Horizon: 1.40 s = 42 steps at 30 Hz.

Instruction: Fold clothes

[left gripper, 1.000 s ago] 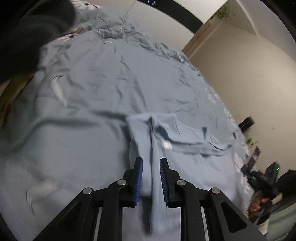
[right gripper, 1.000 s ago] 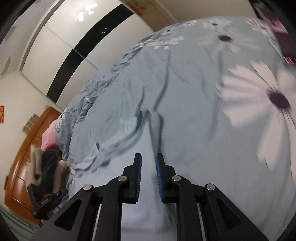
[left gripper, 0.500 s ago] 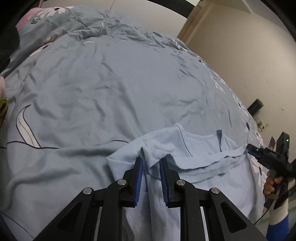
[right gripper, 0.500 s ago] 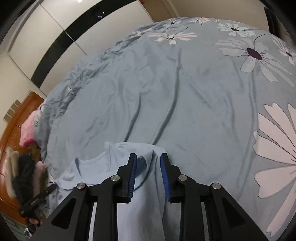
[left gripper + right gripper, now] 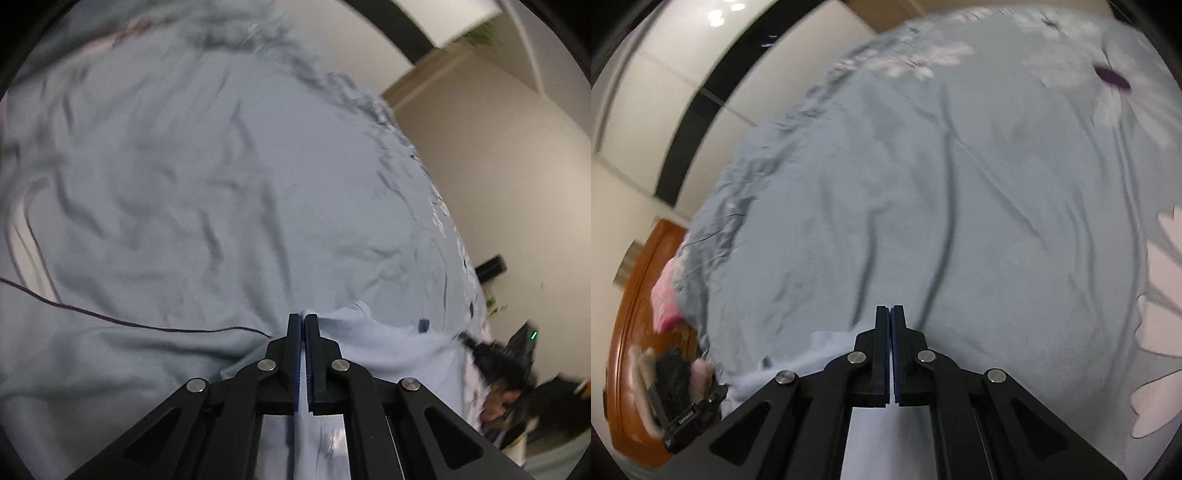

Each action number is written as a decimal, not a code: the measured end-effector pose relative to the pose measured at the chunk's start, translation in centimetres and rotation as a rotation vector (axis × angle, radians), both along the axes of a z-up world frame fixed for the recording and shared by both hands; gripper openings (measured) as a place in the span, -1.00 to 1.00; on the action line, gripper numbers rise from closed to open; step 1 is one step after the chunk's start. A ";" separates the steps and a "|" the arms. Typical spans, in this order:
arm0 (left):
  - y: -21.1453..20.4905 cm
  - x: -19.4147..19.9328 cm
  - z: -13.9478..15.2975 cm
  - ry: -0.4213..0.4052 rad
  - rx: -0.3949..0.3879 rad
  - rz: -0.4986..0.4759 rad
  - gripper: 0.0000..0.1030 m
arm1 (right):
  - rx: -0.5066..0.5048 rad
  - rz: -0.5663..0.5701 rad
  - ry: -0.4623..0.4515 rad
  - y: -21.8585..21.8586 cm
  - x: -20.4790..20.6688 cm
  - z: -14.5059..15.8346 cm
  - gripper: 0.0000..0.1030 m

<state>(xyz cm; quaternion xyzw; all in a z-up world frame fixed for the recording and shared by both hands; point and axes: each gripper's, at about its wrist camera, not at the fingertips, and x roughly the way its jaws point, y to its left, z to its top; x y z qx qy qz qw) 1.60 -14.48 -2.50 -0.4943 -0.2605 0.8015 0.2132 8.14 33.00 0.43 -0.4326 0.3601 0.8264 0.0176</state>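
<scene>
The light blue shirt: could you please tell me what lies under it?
The shirt lies on the flowered bedcover, which shows all around it. Whatever lies beneath its cloth is covered.

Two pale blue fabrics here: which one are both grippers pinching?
The light blue shirt, the paler cloth bunched at both gripper tips, not the flowered bedspread spread beneath.

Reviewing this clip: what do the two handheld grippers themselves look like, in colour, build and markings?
The two look alike. The left gripper and the right gripper each have two matte black fingers on angular black linkage arms with triangular cut-outs, joined by round silver pivot screws. Blue ribbed pads line the inner finger faces. No cables or sleeves are visible. Any lettering is too blurred to read.
</scene>
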 end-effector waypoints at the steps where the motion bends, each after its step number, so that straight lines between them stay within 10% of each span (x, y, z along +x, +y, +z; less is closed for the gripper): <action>1: -0.1 -0.4 -0.7 -0.030 0.010 0.007 -0.95 | -0.002 -0.006 -0.005 0.1 0.0 -0.2 -0.96; 5: -1.4 0.2 -1.2 -0.037 0.102 0.035 -0.88 | -0.004 -0.042 0.009 1.3 0.8 -0.1 -0.94; 10: -2.9 3.3 1.1 0.038 0.035 0.061 -0.21 | -0.003 -0.030 0.048 2.3 4.5 0.6 -0.71; 14: -1.6 8.5 2.7 0.100 -0.061 -0.005 -0.18 | -0.025 0.077 0.058 0.4 8.6 0.3 -0.19; 24: 11.3 20.7 3.5 0.261 -0.187 -0.346 -0.18 | -0.137 0.087 0.088 -2.4 17.8 -2.7 -0.16; 29: 15.8 22.4 -0.3 0.167 -0.271 -0.413 -0.19 | -0.197 0.058 0.109 -3.3 20.5 -3.3 -0.16; 42: 14.4 24.1 -0.6 0.128 -0.155 -0.401 -0.18 | -0.224 -0.089 0.060 -5.3 20.3 -3.6 -0.15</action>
